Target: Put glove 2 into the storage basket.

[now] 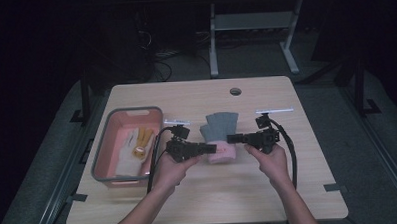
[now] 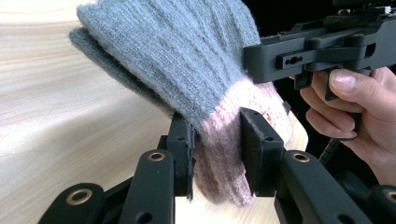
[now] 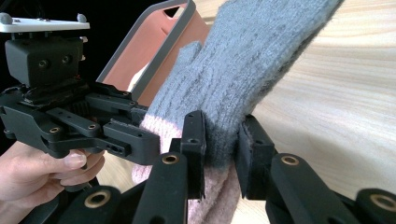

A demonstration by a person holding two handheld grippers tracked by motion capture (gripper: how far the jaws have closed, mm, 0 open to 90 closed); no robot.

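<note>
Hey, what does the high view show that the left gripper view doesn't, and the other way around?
High view alone: the pink bin with a white glove and a yellow item inside, plus the table's cable hole. Left gripper view alone: the left tongs pressing the pink cuff up close. Shared: the grey-and-pink knit glove, the right tongs and the wooden table.

A light wood table (image 1: pixel 269 187) with rounded corners and a round cable hole (image 1: pixel 235 91) near its far edge is seen here. A grey-rimmed pink bin (image 1: pixel 102 151) is parked on its left part. Bits of grey tape (image 1: pixel 335 188) are stuck near the front corners, and two small white strips (image 1: pixel 274 110) are laid mid-table.
</note>
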